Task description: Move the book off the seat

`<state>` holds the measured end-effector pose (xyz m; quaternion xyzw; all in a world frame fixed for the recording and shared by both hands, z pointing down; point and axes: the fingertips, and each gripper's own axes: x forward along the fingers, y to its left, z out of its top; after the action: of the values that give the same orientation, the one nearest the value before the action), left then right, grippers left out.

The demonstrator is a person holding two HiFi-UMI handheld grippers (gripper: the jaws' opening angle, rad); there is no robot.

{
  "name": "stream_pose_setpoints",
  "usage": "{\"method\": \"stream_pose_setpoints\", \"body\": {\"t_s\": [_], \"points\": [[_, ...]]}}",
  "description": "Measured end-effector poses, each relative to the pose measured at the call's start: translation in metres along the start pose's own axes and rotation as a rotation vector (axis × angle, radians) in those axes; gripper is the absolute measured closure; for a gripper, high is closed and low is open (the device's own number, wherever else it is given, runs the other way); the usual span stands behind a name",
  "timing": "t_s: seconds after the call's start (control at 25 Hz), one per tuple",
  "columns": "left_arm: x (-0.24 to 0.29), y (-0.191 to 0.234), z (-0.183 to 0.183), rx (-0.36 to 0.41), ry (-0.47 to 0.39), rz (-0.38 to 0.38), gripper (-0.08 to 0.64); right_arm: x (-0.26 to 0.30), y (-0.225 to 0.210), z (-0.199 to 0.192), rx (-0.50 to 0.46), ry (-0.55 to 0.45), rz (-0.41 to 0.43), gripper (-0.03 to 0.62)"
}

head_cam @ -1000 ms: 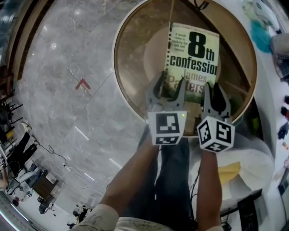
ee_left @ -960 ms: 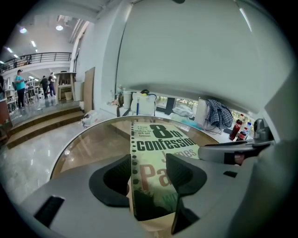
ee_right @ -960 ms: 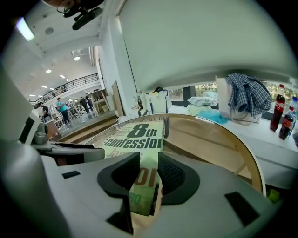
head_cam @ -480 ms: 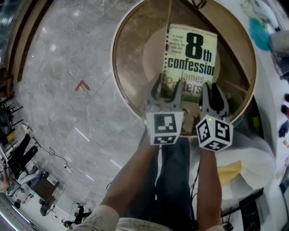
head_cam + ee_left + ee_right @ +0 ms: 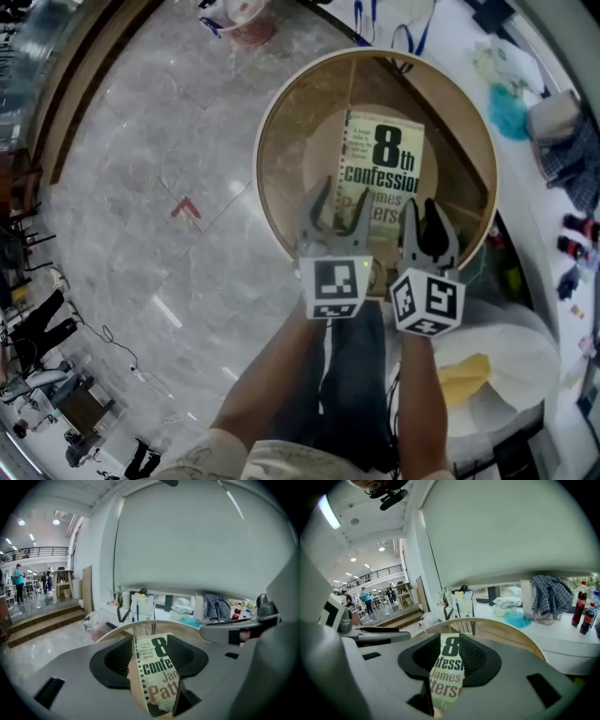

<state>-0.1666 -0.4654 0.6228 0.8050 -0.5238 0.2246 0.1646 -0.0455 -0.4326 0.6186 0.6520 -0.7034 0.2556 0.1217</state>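
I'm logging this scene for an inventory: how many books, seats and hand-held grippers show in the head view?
book: 1
seat: 1
hand-held grippers: 2, the left hand-held gripper and the right hand-held gripper
Total: 4

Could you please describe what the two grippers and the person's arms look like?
The left gripper has grey forked jaws, the right gripper darker ones; both have black ribbed pads. Each carries a white cube with black square markers. The forearms are bare below pale sleeves.
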Motion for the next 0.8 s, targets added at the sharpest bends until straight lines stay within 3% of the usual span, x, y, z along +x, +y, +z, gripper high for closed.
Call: {"method": "stream_pose_setpoints", "body": {"t_s": [0.28,0.32,0.52,0.64,0.8], "points": [[-0.042,0.012,0.114,0.041,-0.140,0.033,0.322,-0.033,0.025,0.113,-0.078,-0.155,0.033,0.472],[-0.049,0.013,0.131,0.046,-0.165,0.034,0.324,-0.039,0.028,0.131,-0.093,-0.183,0.035,0.497],[-0.096,0.021,0.216,0.053,-0.315,0.061,0.346,-0.071,0.053,0.216,-0.159,-0.308,0.067,0.499],[-0.123,0.020,0.256,0.071,-0.353,0.066,0.357,-0.094,0.066,0.253,-0.179,-0.348,0.080,0.500],[-0.152,0.015,0.293,0.106,-0.364,0.074,0.399,-0.126,0.084,0.294,-0.215,-0.404,0.098,0.558]]}}
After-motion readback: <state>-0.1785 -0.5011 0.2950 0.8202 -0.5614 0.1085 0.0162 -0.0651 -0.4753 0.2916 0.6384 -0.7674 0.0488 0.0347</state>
